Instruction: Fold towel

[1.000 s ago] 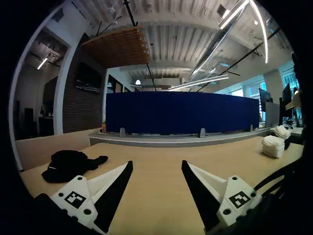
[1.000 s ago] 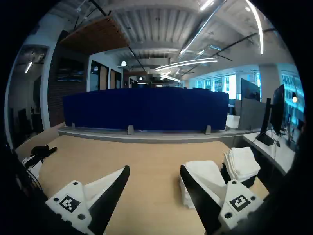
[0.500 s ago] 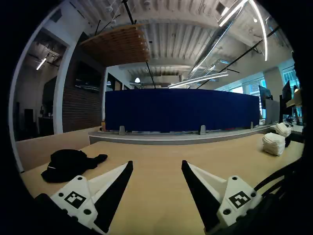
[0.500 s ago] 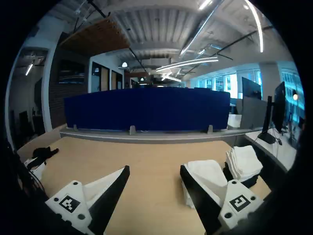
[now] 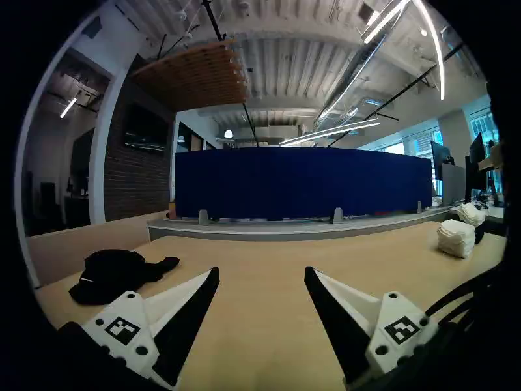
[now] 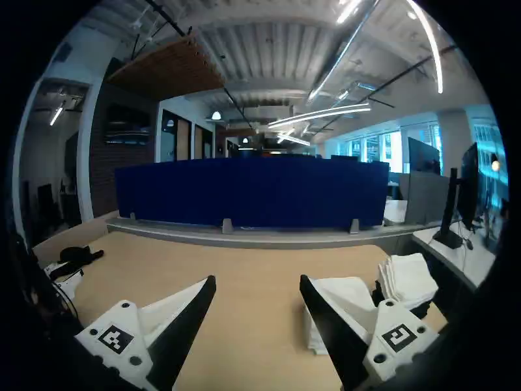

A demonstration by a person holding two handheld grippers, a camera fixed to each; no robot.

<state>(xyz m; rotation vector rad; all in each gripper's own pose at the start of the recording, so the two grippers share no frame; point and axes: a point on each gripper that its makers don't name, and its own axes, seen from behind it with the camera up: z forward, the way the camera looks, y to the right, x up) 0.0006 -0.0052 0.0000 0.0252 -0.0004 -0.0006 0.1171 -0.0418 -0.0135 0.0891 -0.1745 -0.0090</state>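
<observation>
A pale wooden worktop point(image 5: 260, 254) point(image 6: 251, 260) spreads out ahead in both views. A long blue partition point(image 5: 299, 182) point(image 6: 247, 192) stands upright along its far edge. Far right in the right gripper view, a dark monitor point(image 6: 465, 189) stands on a neighbouring desk.

The white towels lie folded in two piles at the right end of the worktop. In the right gripper view the nearer towel pile point(image 6: 345, 293) lies flat on the wood, partly hidden behind that view's right finger. The farther towel pile point(image 6: 407, 277) sits just beside it to the right, on something dark. In the left gripper view both piles appear far off at the right, the nearer towel pile point(image 5: 454, 238) in front of the farther towel pile point(image 5: 470, 214).

A crumpled black cloth point(image 5: 114, 274) point(image 6: 75, 255) lies at the left end of the worktop, well apart from the towels.

The left tongs point(image 5: 260, 269) are spread wide over bare wood with nothing between the fingers. The right tongs point(image 6: 257, 277) are likewise spread wide and hold nothing, with the nearer towel pile just beyond the right finger.
</observation>
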